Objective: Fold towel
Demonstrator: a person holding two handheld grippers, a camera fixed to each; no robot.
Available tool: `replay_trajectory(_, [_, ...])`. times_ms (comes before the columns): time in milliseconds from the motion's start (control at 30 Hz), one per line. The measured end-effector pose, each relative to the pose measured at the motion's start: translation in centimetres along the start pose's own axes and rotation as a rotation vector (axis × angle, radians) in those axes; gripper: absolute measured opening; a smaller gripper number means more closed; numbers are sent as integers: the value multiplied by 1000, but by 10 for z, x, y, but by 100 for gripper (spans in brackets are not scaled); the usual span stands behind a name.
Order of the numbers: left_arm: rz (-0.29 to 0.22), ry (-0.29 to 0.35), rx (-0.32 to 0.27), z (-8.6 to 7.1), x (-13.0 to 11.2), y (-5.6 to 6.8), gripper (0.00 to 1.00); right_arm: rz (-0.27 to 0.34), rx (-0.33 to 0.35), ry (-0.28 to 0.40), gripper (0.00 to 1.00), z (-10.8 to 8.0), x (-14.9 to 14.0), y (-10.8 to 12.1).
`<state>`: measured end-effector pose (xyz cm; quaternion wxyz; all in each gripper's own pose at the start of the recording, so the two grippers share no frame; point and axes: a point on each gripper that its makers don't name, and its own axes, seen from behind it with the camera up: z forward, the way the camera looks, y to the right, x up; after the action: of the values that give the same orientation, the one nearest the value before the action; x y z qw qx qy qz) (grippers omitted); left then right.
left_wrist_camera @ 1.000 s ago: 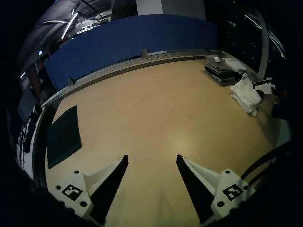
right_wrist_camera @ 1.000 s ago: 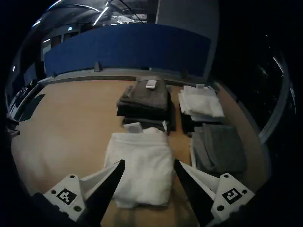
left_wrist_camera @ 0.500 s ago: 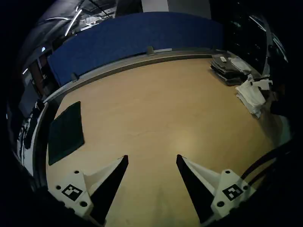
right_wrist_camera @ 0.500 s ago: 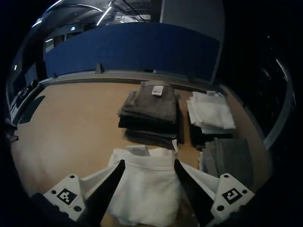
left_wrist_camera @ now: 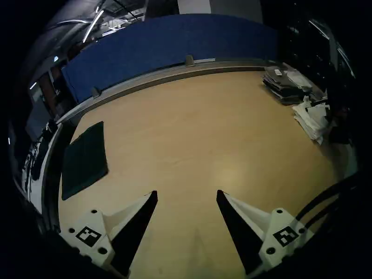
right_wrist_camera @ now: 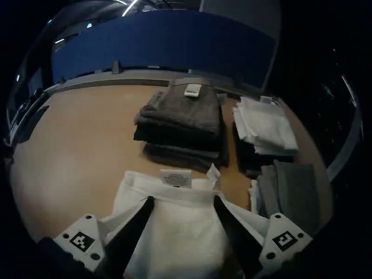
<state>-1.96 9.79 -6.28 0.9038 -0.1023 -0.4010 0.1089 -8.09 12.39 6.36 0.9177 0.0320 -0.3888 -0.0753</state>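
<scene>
The left gripper (left_wrist_camera: 186,191) sits low in the middle of the left gripper view. Its two fingers are spread wide apart and hold nothing. Between them is bare wood of the table (left_wrist_camera: 200,130). A green mat (left_wrist_camera: 83,158) lies flat on the table at the left side of this view. A blue wall (left_wrist_camera: 176,42) runs along the far edge of the table, across the top. Far off at the right edge lies the white towel (left_wrist_camera: 311,118), all crumpled. Just above it in the frame is a brown pile (left_wrist_camera: 281,86) of folded towels.

In the right gripper view, the right gripper (right_wrist_camera: 183,197) is low in the middle, right over the white towel (right_wrist_camera: 186,228). Its fingers are spread wide too and are not squeezing. The towel lies under them and fills the gap between them at the bottom of the frame. I cannot tell if the fingers touch the cloth. A small tag (right_wrist_camera: 176,178) sticks up at the towel's far edge, just above the fingertips.

Above the towel, in the middle of the frame, is the brown pile (right_wrist_camera: 186,121), neatly stacked. To its right is a white pile (right_wrist_camera: 265,130) that sits on some dark towels. Below that, at the lower right, lies a grey towel (right_wrist_camera: 293,190), close beside the white towel. The left part of the table (right_wrist_camera: 79,139) is bare wood. The blue wall (right_wrist_camera: 162,42) stands along the top.
</scene>
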Motion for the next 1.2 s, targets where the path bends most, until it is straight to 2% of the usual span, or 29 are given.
replay_trajectory(167, [-2,1,4,0,0,0,94,2,1,-2,100,1,-1,-1])
replay_trajectory(300, [-4,6,4,0,2,-1,94,6,0,12,100,-6,6,0])
replay_trajectory(767, [-15,46,-5,-7,12,-4,94,20,-13,164,100,-80,49,-16])
replay_trajectory(1067, [-7,81,-18,-12,20,-5,94,31,-24,199,100,-108,53,-23])
replay_trajectory(1200, [-16,103,-20,-14,25,-7,94,53,-13,241,100,-123,56,-32])
